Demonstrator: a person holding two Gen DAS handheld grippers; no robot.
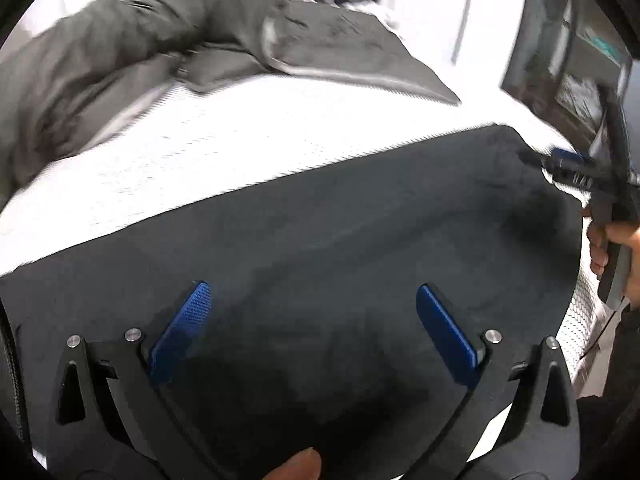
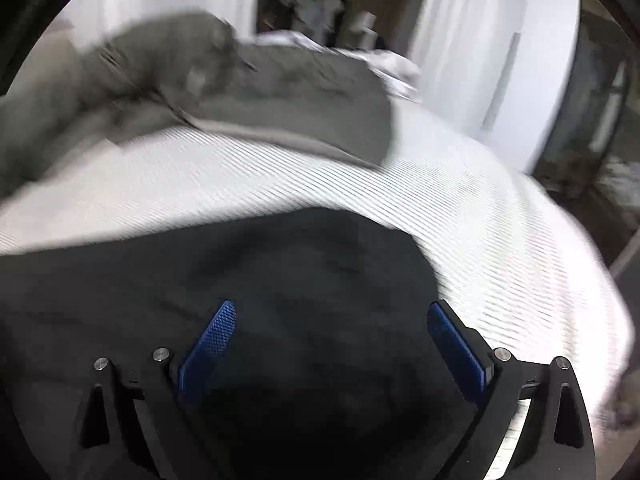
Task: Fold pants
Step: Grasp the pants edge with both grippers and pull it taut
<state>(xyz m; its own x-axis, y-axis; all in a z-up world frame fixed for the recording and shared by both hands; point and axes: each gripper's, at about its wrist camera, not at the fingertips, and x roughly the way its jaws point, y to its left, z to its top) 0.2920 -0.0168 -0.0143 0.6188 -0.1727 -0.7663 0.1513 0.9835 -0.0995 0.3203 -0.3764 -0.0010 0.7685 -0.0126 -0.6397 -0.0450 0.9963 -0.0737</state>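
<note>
The dark pants lie spread flat on the white ribbed bed cover. My left gripper is open and empty, its blue pads just above the near part of the pants. My right gripper is open and empty over the right end of the pants. In the left wrist view the right gripper shows at the pants' far right edge, held by a hand.
A grey blanket lies bunched at the back of the bed, also seen in the right wrist view. White wall panels and dark furniture stand beyond the bed's right edge.
</note>
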